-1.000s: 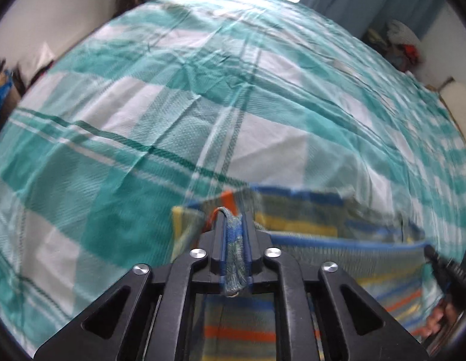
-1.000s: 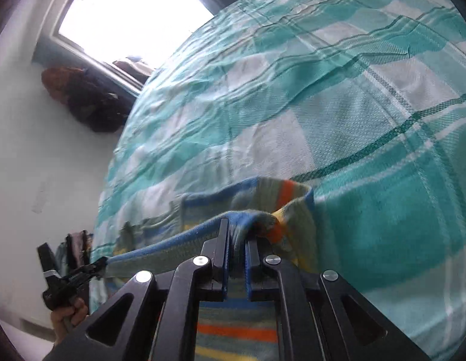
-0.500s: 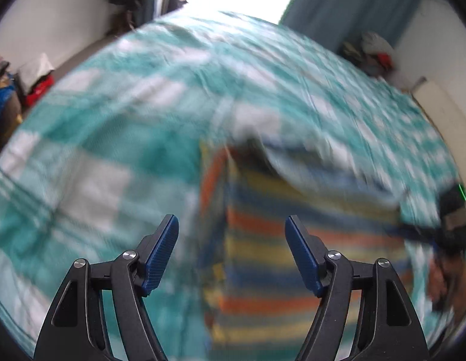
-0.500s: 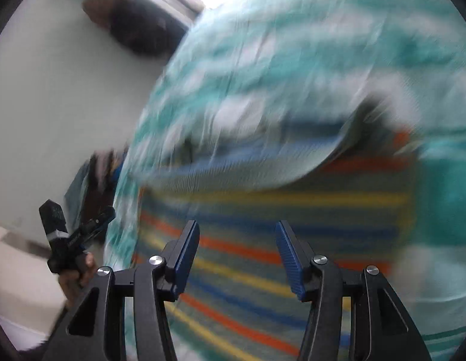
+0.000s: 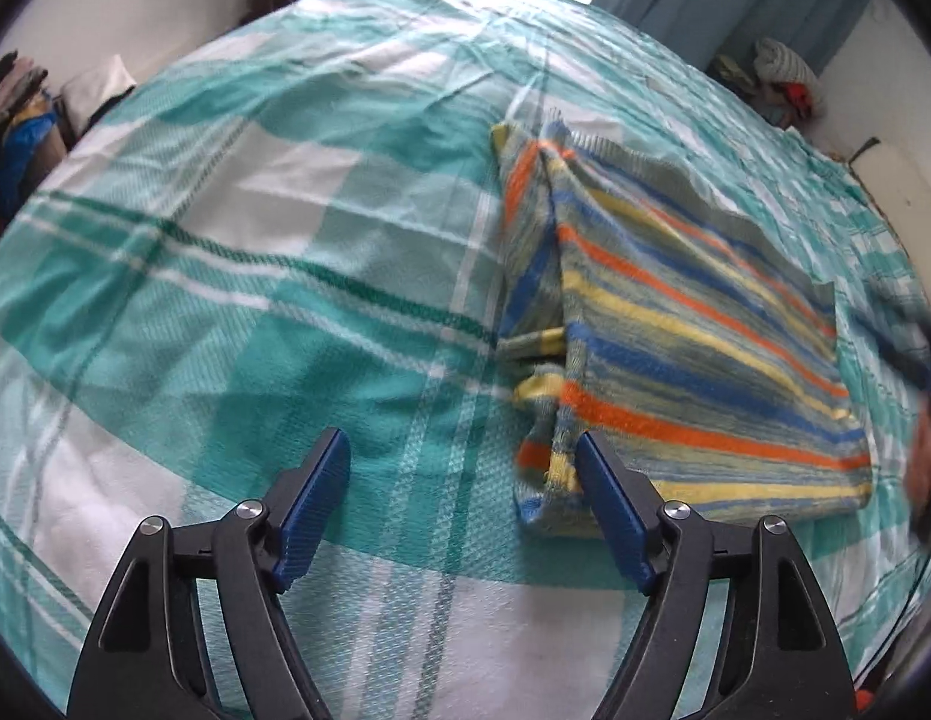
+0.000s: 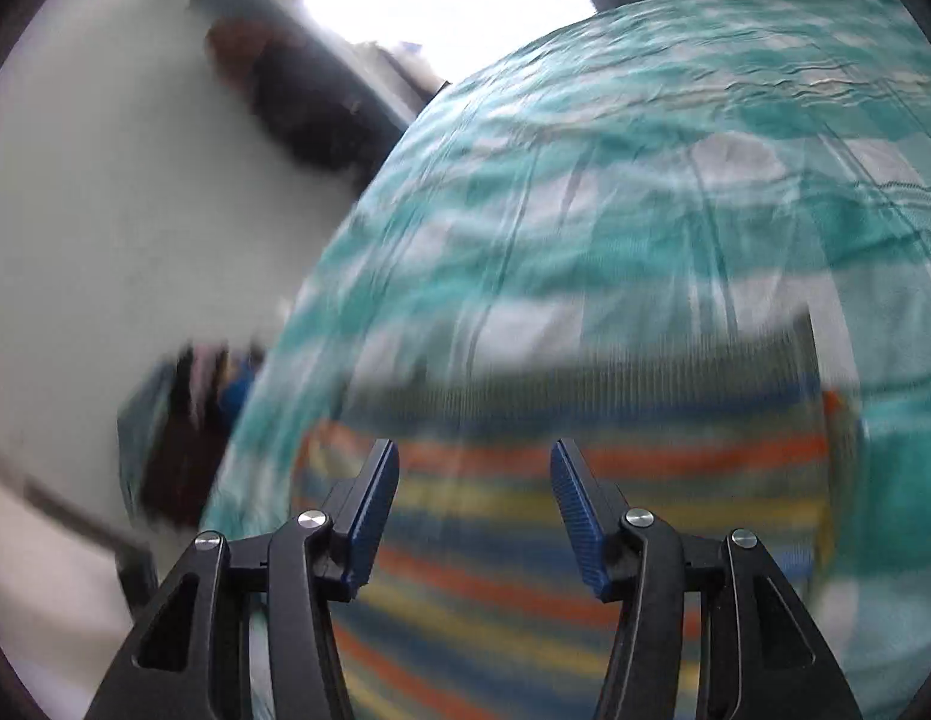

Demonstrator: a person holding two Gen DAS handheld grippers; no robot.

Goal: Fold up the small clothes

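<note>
1. The striped knit garment [image 5: 675, 324] lies folded on the teal-and-white checked bedspread [image 5: 225, 240], to the right of the left gripper [image 5: 462, 504].
2. The left gripper is spread wide and empty; its right finger sits just beside the garment's near-left corner.
3. The right gripper [image 6: 474, 516], blurred, is also spread wide and empty, above the garment's stripes [image 6: 525, 480].
4. The knit looks soft, light and limp, likely to sag and drag its layers.
5. The ragged left edge, where layers are offset, looks the best place to pinch, taking every layer together.
</note>
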